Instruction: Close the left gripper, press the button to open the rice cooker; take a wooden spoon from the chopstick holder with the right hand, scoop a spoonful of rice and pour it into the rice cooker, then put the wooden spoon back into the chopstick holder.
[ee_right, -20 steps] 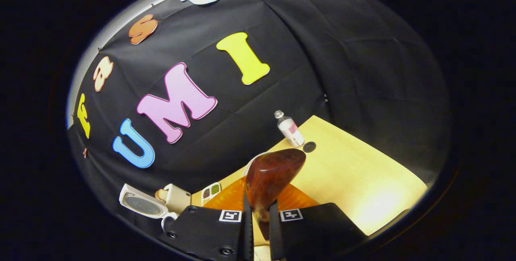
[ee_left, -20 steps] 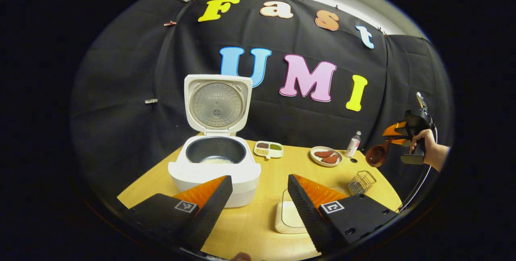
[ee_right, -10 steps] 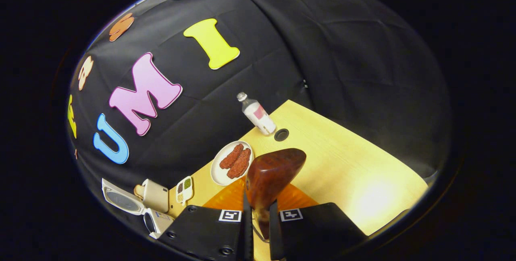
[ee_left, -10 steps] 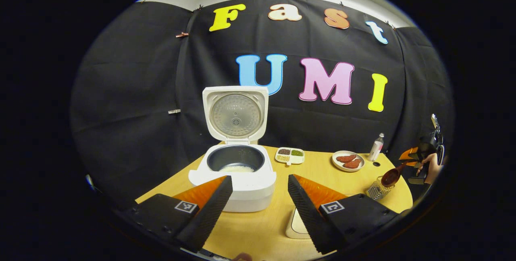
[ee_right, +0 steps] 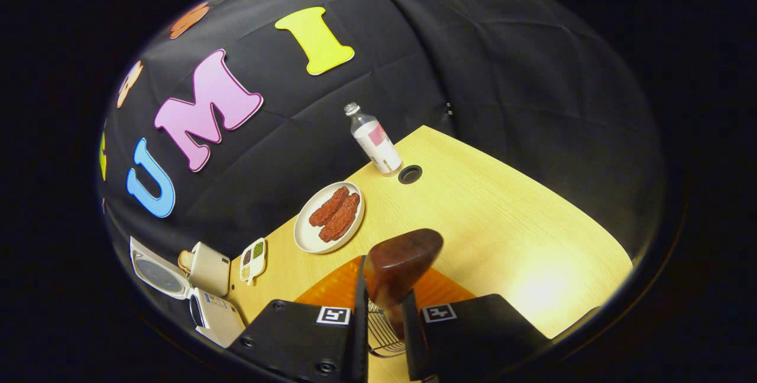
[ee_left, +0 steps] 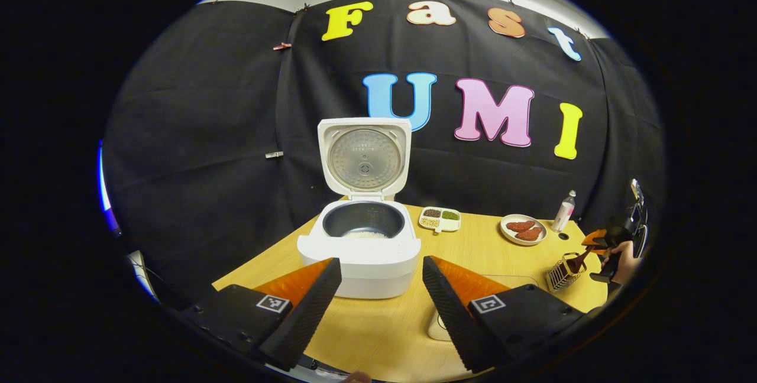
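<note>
Since half a second ago the right claw (ee_right: 381, 336) has sunk lower, bringing the dark brown wooden spoon (ee_right: 399, 265) down over the wire chopstick holder (ee_right: 384, 336); a second ago the spoon hung high above the pale wooden desk (ee_right: 508, 217). In the left gripper view the spoon's bowl (ee_left: 572, 265) now sits at the holder's (ee_left: 559, 279) top. The right claw is clamped narrowly on the spoon, both fingers pressing it. The left claw (ee_left: 378, 306) stands wide, holding nothing, in front of the white rice cooker (ee_left: 359, 253), whose lid is up with rice in the pot.
</note>
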### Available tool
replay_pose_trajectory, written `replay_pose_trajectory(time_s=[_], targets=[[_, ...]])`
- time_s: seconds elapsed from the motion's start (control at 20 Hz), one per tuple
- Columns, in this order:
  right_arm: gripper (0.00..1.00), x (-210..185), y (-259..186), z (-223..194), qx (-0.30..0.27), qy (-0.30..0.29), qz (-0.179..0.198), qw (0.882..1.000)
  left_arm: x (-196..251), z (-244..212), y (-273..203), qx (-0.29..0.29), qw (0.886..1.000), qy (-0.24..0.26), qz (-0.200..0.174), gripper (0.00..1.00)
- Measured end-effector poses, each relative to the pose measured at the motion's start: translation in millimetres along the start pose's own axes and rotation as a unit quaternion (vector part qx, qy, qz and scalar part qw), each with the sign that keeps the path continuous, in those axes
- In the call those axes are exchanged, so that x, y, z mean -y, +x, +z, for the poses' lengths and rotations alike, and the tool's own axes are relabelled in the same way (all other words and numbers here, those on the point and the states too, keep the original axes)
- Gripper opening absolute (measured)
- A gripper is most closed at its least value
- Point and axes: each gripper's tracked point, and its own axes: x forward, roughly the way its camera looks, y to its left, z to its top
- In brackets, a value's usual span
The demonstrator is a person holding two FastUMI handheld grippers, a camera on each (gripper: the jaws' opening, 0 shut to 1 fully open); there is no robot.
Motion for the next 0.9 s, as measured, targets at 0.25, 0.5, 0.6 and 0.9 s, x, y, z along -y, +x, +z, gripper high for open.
replay_pose_trajectory(time_s=[0.25, 0.5, 0.6, 0.9], targets=[[0.85, 5.8, -22.9, 7.4, 0.015, -0.034, -0.003, 0.999, -11.1, 14.7, 7.5, 0.014, 1.000, -0.019, -0.003, 0.95], [0.99, 28.2, -60.7, 20.8, 0.044, -0.071, -0.026, 0.996, -29.3, 63.6, 25.6, 0.033, 0.999, -0.033, -0.004, 0.95], [0.98, 38.5, -78.5, 24.2, 0.054, -0.083, -0.035, 0.995, -36.6, 92.5, 35.3, 0.045, 0.999, -0.020, -0.005, 0.95], [0.99, 53.1, -124.8, 2.1, 0.054, -0.098, -0.046, 0.993, -32.2, 207.4, 67.7, 0.097, 0.995, -0.022, -0.033, 0.95]])
